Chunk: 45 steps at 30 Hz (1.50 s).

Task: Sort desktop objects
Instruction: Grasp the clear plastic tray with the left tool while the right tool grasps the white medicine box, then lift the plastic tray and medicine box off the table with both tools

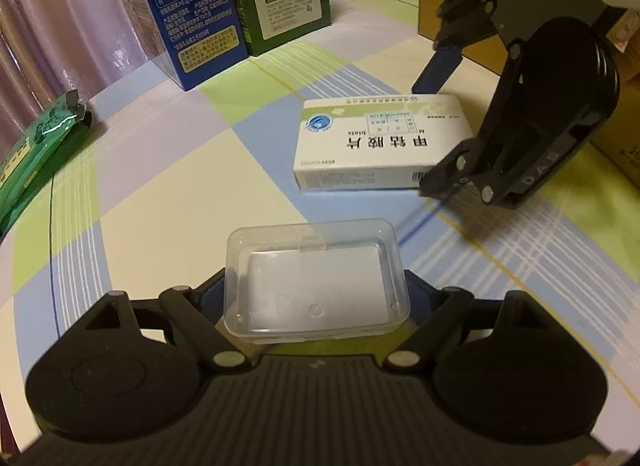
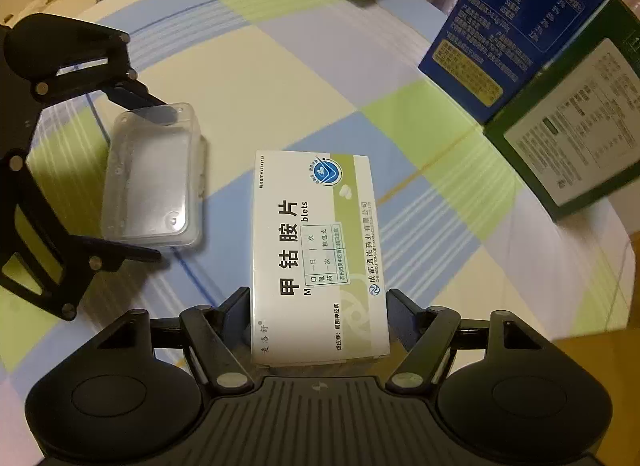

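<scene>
On the checked cloth [image 1: 160, 169], left claw [image 1: 316, 306] straddles clear case [image 1: 316, 282], right claw [image 2: 320, 318] straddles medicine box [image 2: 316, 250].

Domestic room — checked tablecloth [image 1: 160, 169], curtain [image 1: 60, 25] behind, cardboard boxes [image 1: 624, 137] at the table's far edge.

Clear glossy plastic case [image 1: 316, 282], matt cardboard medicine box [image 2: 316, 250] (printed), checked cloth [image 1: 160, 169]

Counted on the checked tablecloth [image 1: 160, 185] are one white medicine box [image 1: 380, 141]; one clear plastic case [image 1: 316, 278]; two tall cartons [image 1: 192, 13]; one green foil packet [image 1: 36, 153]; two grippers [image 2: 320, 318].
</scene>
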Tool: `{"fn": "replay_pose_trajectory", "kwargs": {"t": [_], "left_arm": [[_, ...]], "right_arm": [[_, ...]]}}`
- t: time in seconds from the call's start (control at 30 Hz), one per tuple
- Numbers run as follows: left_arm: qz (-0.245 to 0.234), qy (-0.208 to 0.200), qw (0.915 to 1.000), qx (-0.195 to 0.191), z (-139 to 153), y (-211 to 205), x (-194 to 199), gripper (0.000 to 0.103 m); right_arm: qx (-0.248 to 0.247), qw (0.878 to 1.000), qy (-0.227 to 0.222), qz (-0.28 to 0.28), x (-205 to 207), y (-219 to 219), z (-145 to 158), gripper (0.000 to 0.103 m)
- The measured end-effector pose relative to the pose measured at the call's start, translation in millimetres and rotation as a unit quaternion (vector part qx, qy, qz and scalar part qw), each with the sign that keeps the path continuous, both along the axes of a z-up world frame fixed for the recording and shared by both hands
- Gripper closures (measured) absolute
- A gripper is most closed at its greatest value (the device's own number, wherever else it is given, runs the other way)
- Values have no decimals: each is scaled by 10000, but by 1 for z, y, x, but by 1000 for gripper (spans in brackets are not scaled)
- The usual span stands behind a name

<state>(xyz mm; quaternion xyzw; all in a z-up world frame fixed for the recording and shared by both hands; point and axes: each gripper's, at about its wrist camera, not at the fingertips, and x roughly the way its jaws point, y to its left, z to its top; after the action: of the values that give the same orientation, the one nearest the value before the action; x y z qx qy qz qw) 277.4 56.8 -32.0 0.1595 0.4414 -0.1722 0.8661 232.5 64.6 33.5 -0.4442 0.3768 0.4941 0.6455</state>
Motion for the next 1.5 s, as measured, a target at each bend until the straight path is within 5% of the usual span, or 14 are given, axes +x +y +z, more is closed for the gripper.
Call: {"fn": "replay_pose_trajectory", "kwargs": {"t": [0.27, 0.73, 1.03, 1.5], "left_arm": [[28, 208, 9995, -227, 9, -26, -54, 19], [65, 643, 9974, -333, 6, -69, -169, 18], [705, 382, 9940, -742, 8, -58, -185, 14], [568, 220, 9964, -596, 3, -68, -180, 19]], "right_arm": [[123, 9935, 290, -1095, -30, -45, 18, 34], [595, 9702, 607, -2268, -149, -198, 13, 34], [1297, 9661, 419, -2192, -180, -239, 16, 22], [2084, 9506, 688, -2195, -162, -250, 4, 22]]}}
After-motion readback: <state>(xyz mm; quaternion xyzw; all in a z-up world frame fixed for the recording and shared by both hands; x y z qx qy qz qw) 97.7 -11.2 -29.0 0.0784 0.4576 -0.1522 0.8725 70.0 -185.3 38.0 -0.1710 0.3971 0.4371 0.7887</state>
